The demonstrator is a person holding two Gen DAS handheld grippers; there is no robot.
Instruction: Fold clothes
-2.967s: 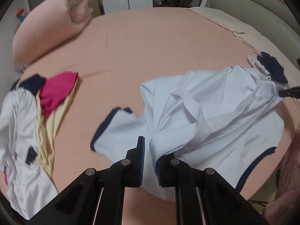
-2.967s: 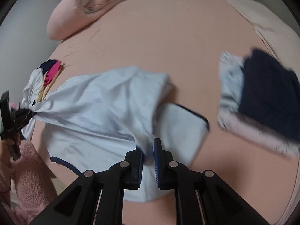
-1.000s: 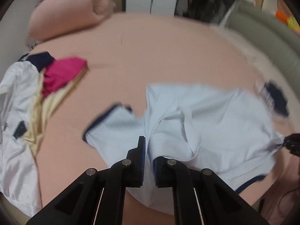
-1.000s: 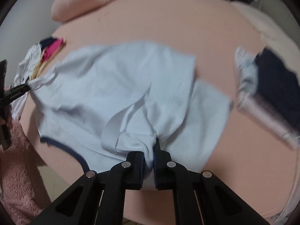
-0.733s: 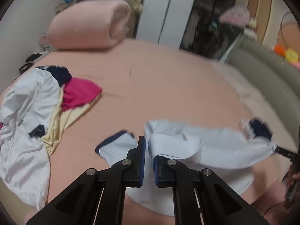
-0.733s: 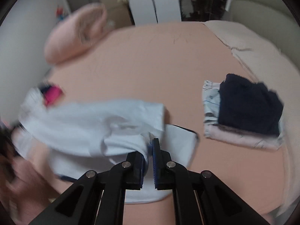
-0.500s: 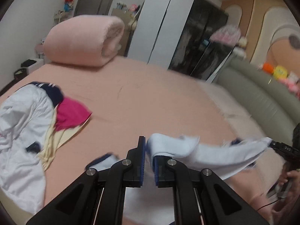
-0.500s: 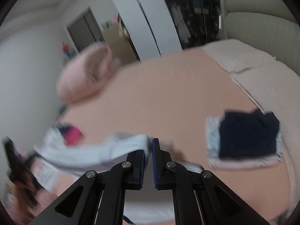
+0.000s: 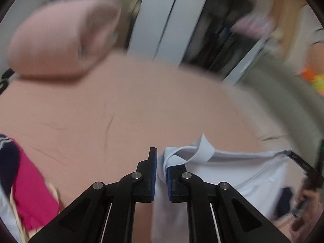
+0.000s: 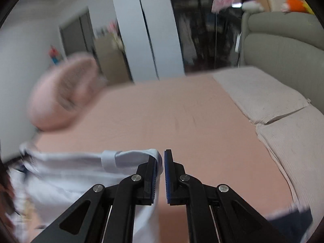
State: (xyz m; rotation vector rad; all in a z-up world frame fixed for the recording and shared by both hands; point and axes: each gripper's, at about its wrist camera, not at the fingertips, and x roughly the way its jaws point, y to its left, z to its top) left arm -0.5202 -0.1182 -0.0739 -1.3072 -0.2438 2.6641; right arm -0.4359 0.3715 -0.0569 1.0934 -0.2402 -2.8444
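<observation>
From my left wrist camera, my left hand-held gripper [image 9: 161,172] has its jaws drawn close with a fold of the pale blue shirt [image 9: 232,170] pinched between the blue pads. The shirt's top edge runs taut to the right, above the bed [image 9: 121,111], and the cloth hangs down from it. At the far right of that edge my right hand-held gripper [image 9: 291,155] grips the other corner, with my hand [image 9: 307,200] wrapped round its handle. At the lower left, a magenta garment [image 9: 30,192] lies on the pink sheet beside a navy piece [image 9: 8,162]. A rolled pink blanket [image 9: 60,38] sits at the far end of the bed, blurred.

From my right wrist camera, my right hand-held gripper [image 10: 160,172] is nearly pressed together, and the shirt [image 10: 66,174] is caught at its corner against the left pad; a slim gap shows beside the right pad. The cloth stretches away to the left, held off the bed [image 10: 182,117]. Two beige pillows [image 10: 273,105] lie along the right side in front of a grey headboard [image 10: 283,48]. The pink blanket [image 10: 62,95] appears at the left, blurred.
</observation>
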